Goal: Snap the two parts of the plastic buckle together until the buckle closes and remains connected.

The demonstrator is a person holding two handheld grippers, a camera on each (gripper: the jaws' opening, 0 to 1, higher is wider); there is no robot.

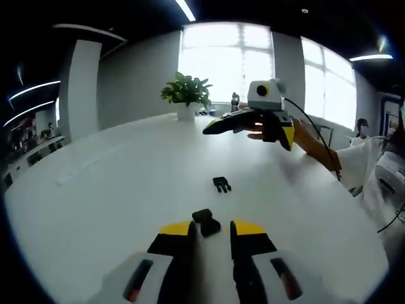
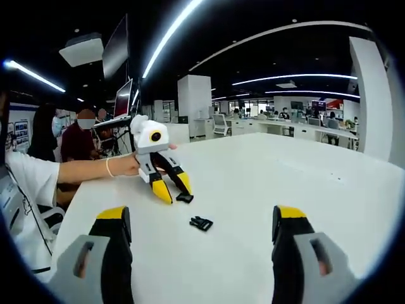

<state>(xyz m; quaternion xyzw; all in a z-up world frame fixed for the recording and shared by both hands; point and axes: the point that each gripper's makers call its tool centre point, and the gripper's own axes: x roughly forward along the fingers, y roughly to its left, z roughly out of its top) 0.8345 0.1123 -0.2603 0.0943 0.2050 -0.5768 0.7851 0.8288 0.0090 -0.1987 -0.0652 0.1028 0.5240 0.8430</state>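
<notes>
Here my left gripper [image 1: 212,231] hangs partly open around the socket [image 1: 205,222] to grip it, the pronged half [image 1: 221,184] just ahead, while my right gripper [image 2: 201,244] gapes wide, empty.

Daylight pours through the big windows [image 1: 253,69] in the left gripper view, blown out to plain white and leaving the potted plant [image 1: 186,92] in front of them rather dark. Long ceiling strip lights [image 2: 171,35] brighten the room in the right gripper view, and the white table [image 2: 253,183] takes an even sheen with only faint, soft shadows. Both views bend strongly toward their edges, and far things look soft and slightly blurred.
</notes>
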